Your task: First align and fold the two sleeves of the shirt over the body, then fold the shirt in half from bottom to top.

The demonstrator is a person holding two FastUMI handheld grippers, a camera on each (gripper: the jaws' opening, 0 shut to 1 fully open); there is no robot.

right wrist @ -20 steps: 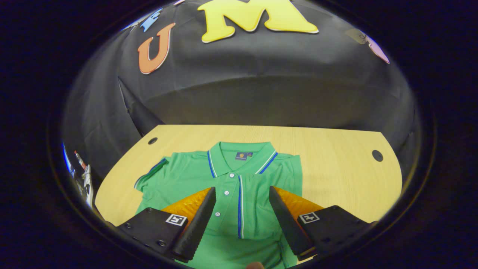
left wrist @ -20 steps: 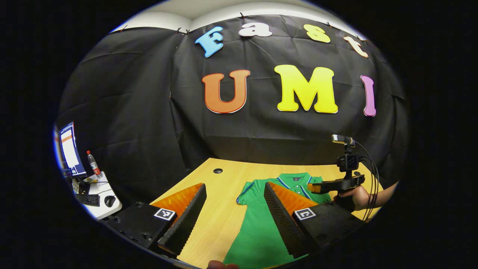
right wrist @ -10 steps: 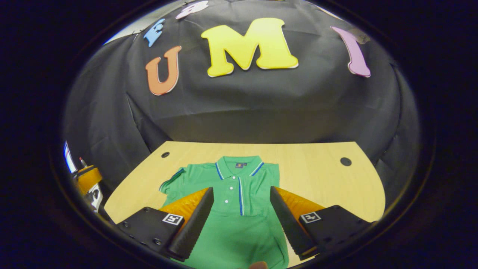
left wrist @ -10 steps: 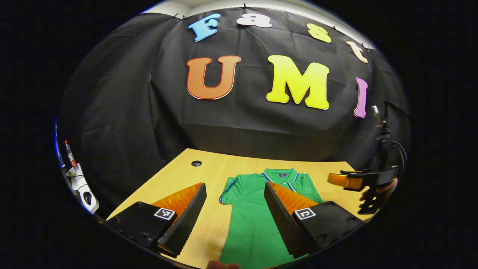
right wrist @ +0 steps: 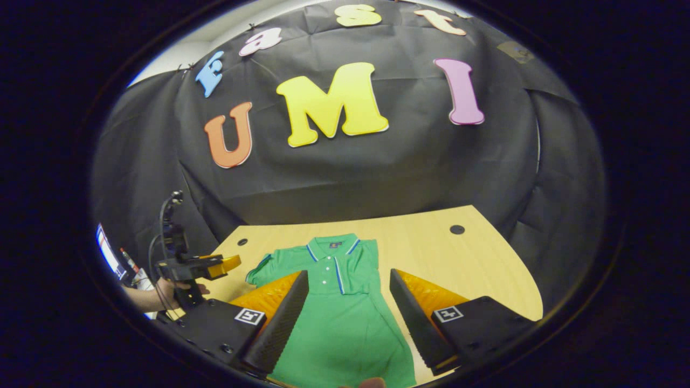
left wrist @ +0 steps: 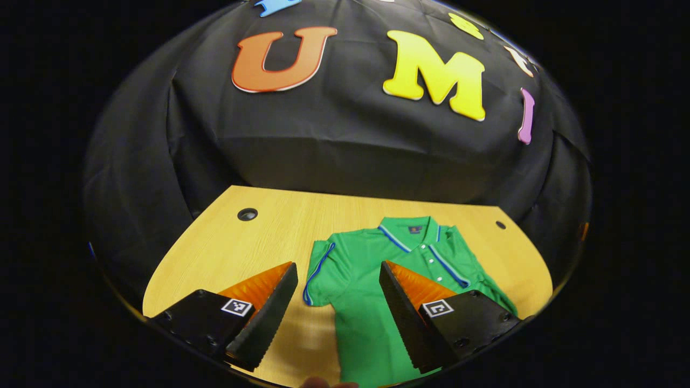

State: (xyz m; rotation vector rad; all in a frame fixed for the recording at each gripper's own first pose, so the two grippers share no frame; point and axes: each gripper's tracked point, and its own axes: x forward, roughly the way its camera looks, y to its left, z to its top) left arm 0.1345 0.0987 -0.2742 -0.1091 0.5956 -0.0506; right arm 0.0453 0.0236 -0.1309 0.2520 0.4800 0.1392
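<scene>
Both the left gripper [left wrist: 337,302] and right gripper [right wrist: 349,310] hover with jaws apart, holding nothing.

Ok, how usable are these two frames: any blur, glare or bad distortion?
Left gripper view: sharp, evenly lit, no glare; fisheye bends the table edge, and the shirt is crisp. Right gripper view: also sharp; the shirt is clear, the other hand-held gripper sits small and warped near the left rim.

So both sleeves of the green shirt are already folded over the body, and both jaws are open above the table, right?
Not quite. One sleeve is still spread out flat on the table, as the left gripper view shows; only the other side is folded in. The green shirt lies under the open left gripper and right gripper.
</scene>
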